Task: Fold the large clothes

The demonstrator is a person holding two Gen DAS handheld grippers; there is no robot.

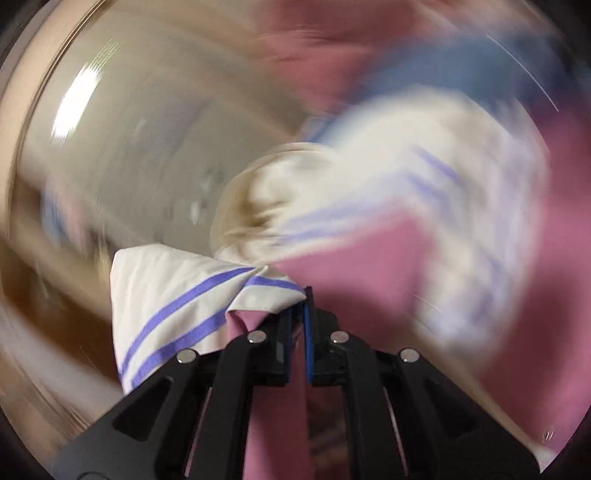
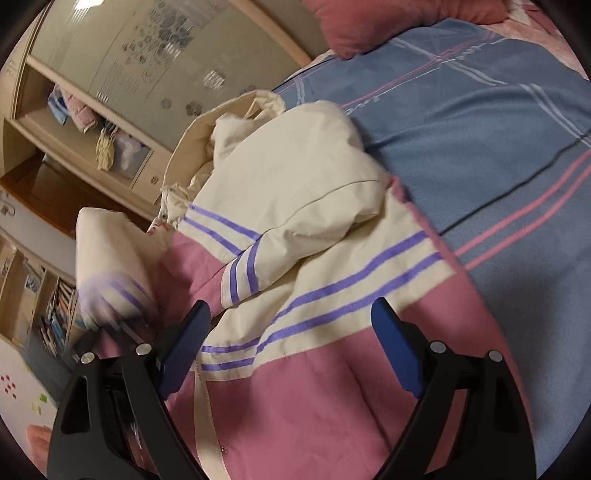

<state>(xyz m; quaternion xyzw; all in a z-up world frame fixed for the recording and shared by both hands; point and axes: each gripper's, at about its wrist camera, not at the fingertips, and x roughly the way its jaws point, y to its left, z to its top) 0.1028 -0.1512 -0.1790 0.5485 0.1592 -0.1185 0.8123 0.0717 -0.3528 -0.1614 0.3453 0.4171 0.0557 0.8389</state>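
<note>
Jacket (image 2: 306, 236), pink and cream, soft, bulky and limp, lies on the bed (image 2: 480, 140); left gripper (image 1: 297, 302) pinches a striped edge, right gripper (image 2: 291, 325) hovers spread; best gripped at hems.

A big bed is covered by a blue blanket (image 2: 461, 122) with pink and white lines. A pink pillow (image 2: 388, 22) is seen at its top. A cream cupboard (image 2: 122, 66) with flower stickers and open shelves is seen beside a brown floor (image 2: 55, 192).
</note>
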